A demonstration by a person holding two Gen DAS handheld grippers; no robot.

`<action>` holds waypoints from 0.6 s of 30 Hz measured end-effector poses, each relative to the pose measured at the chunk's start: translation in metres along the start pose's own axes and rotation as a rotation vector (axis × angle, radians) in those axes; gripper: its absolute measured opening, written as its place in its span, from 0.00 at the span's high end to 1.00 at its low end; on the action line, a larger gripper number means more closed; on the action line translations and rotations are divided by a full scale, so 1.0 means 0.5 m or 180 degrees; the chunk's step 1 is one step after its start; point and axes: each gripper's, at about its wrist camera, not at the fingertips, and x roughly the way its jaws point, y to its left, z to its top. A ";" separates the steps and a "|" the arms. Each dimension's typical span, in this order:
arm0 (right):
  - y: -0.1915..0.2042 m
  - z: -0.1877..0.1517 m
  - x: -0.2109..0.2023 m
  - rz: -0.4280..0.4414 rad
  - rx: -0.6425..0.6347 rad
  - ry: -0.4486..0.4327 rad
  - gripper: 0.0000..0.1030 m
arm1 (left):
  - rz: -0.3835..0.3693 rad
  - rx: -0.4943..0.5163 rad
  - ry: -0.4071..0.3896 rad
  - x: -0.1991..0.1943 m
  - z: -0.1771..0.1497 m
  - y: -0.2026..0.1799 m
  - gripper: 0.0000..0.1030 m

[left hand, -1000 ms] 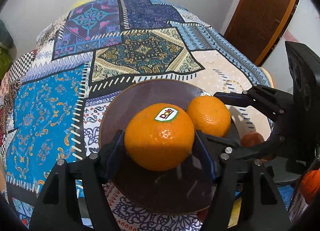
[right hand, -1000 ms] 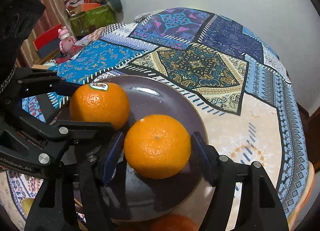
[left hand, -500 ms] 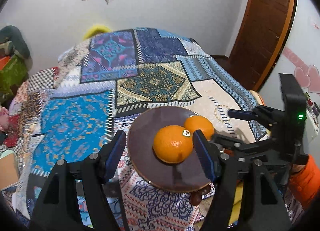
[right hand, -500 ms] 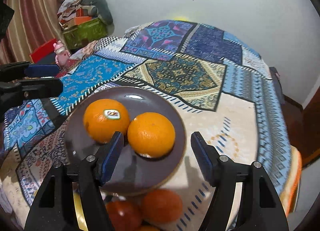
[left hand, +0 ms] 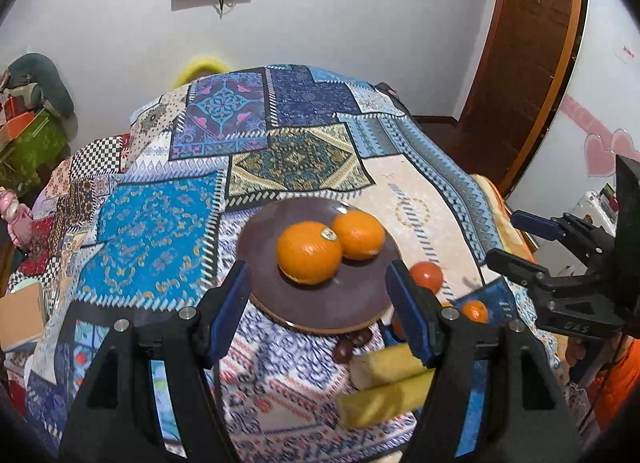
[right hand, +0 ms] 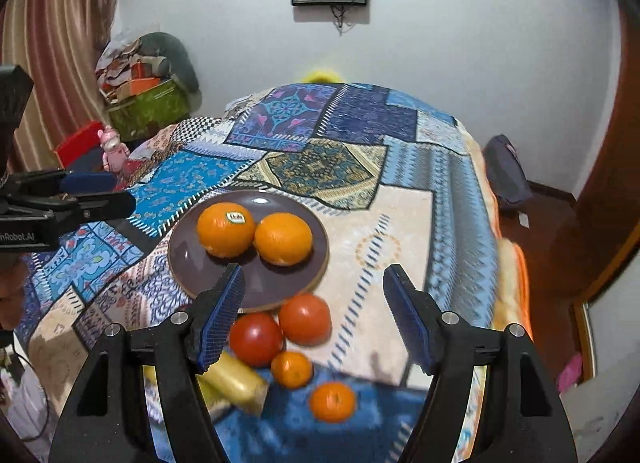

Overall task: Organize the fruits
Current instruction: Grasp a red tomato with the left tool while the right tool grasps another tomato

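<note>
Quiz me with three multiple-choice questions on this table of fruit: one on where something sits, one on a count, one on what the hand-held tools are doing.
1. Where is the orange with the sticker?
A. On the brown plate
B. On the cloth beside the tomatoes
C. Between a tool's fingers

2. How many oranges lie on the plate?
A. One
B. Two
C. Four

3. What state are the two tools in?
A. Both clamp an orange
B. One holds a tomato
C. Both open, holding nothing

Answers:
1 A: the stickered orange rests on the brown plate.
2 B: it lies beside a plain orange.
3 C: left tool and right tool have bare gaps.
</note>
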 end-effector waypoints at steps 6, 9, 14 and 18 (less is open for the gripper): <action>-0.020 -0.035 -0.016 -0.0024 0.0087 0.0055 0.34 | 0.0008 0.0022 0.0183 0.026 -0.039 -0.048 0.33; -0.034 -0.050 -0.012 -0.0019 0.0158 0.0099 0.34 | -0.0046 -0.0046 0.0319 0.055 -0.055 -0.070 0.33; -0.056 -0.080 -0.005 0.0014 0.0268 0.0197 0.34 | -0.0095 -0.0049 0.0560 0.114 -0.074 -0.118 0.33; -0.070 -0.095 -0.005 0.0068 0.0330 0.0221 0.34 | -0.0063 -0.0039 0.0666 0.155 -0.082 -0.144 0.38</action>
